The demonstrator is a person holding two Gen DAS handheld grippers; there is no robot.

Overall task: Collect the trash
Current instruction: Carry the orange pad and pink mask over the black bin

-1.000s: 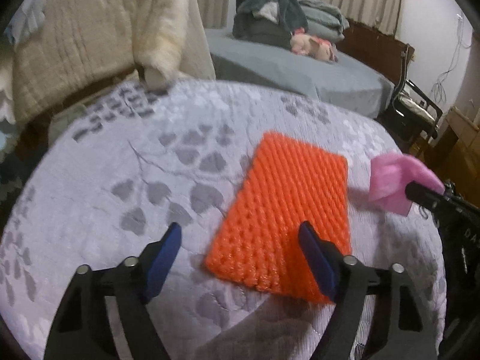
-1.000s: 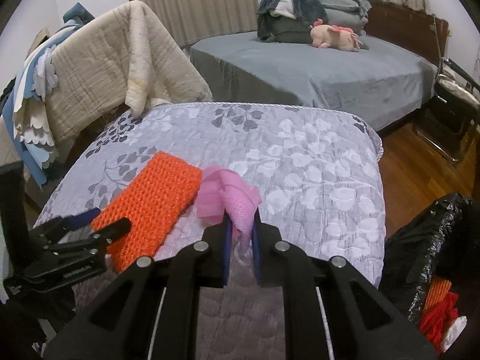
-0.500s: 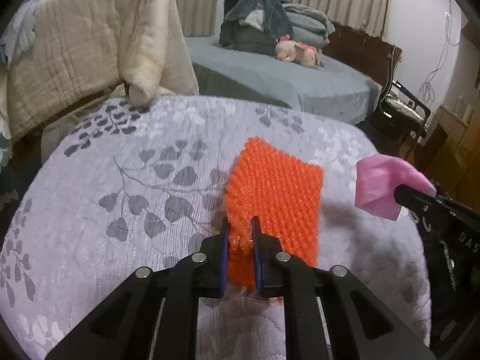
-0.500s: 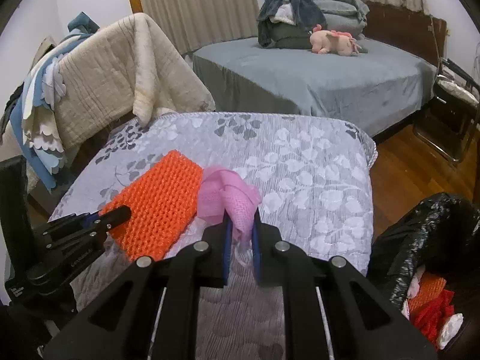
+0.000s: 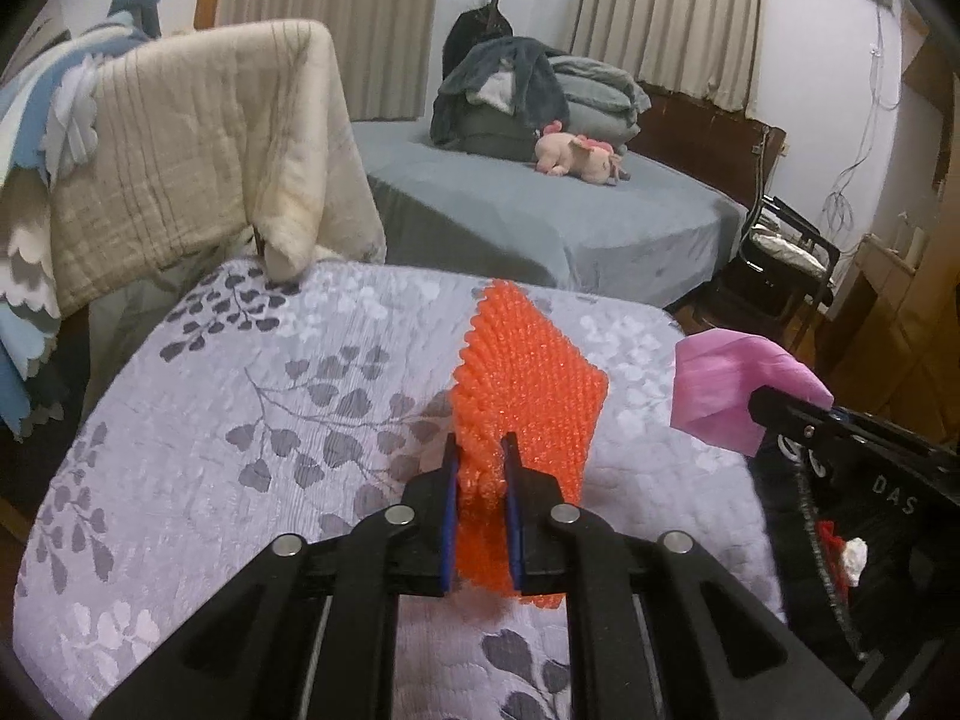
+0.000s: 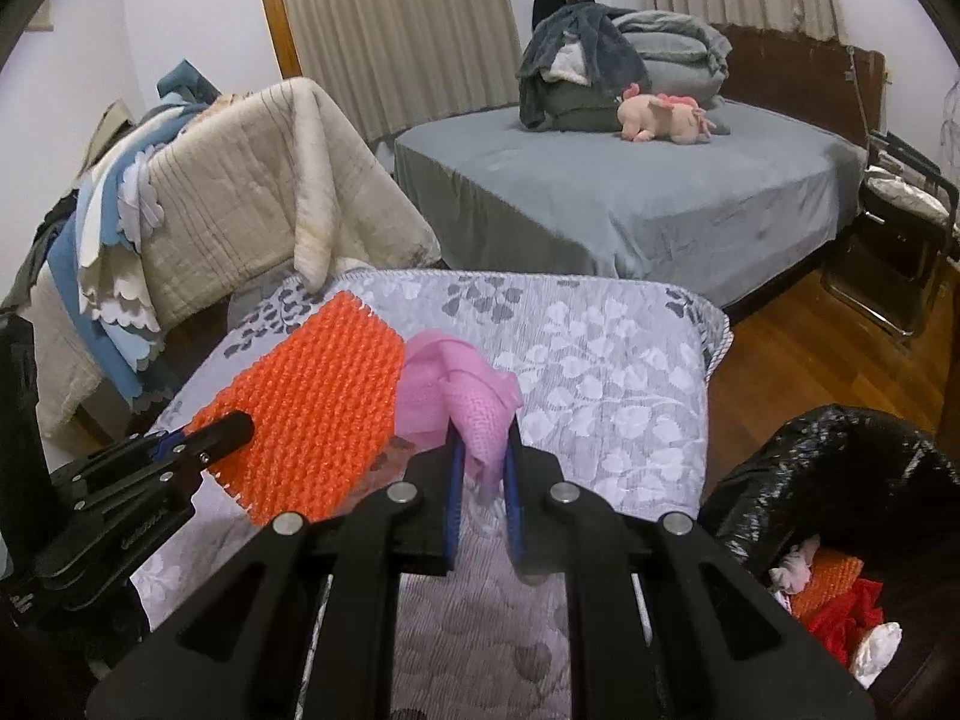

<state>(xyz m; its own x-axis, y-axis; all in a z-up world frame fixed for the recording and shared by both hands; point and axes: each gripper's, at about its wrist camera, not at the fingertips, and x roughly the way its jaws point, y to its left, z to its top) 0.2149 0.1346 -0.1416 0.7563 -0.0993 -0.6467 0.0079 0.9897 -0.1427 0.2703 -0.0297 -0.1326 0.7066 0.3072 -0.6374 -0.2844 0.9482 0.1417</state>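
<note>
My left gripper (image 5: pixel 480 450) is shut on the near edge of an orange foam net sheet (image 5: pixel 528 384), which hangs lifted above the quilted grey surface (image 5: pixel 252 408). The right wrist view shows the same orange sheet (image 6: pixel 318 408) pinched by the left gripper (image 6: pixel 237 423). My right gripper (image 6: pixel 483 438) is shut on a crumpled pink foam net (image 6: pixel 462 390), also raised off the quilt (image 6: pixel 606 384). In the left wrist view that pink net (image 5: pixel 732 390) sits at the right gripper's tip (image 5: pixel 765 405). The two pieces hang side by side, close together.
A black trash bag (image 6: pixel 840 480) stands open at lower right with orange, red and white scraps inside. A chair draped with a beige quilt (image 5: pixel 198 168) is behind the table on the left. A grey bed (image 6: pixel 630 192) and a folding chair (image 6: pixel 900 228) are beyond.
The left gripper went from open around the orange sheet to shut on its edge, then lifted it off the quilt. The right gripper rose with the pink net.
</note>
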